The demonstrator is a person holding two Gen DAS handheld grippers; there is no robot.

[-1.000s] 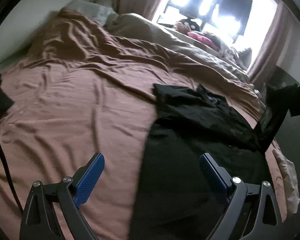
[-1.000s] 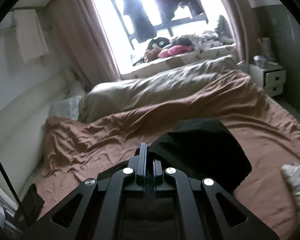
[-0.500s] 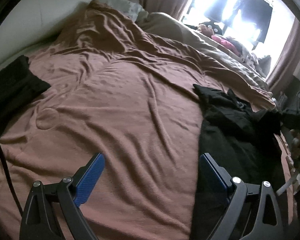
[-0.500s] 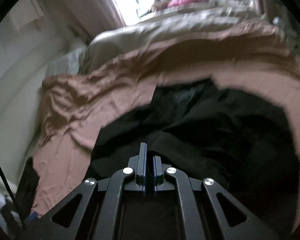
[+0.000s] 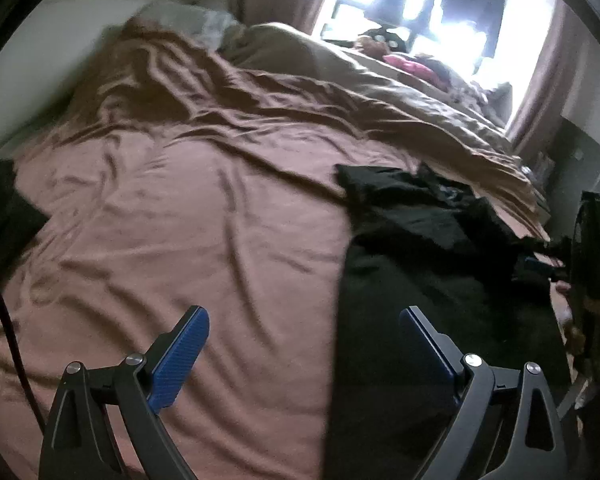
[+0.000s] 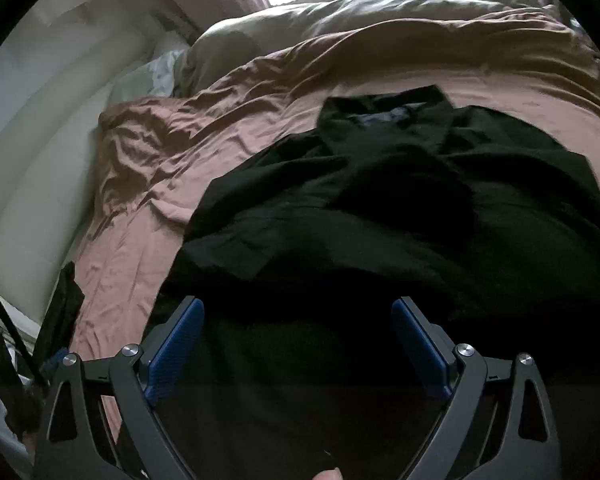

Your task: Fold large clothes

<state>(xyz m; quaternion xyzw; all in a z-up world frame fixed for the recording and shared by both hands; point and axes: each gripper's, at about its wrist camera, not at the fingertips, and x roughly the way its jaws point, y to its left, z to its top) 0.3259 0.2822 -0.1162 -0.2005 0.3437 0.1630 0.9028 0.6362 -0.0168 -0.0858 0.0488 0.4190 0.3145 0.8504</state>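
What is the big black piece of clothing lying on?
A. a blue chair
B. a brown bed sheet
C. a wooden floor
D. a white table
B: the black garment lies spread out on the wrinkled brown bed sheet, which shows all around its left and far edges.

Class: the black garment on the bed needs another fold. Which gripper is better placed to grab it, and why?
Right. The right gripper, jaws opening, hangs directly over the black garment; the open left gripper mostly faces bare brown sheet.
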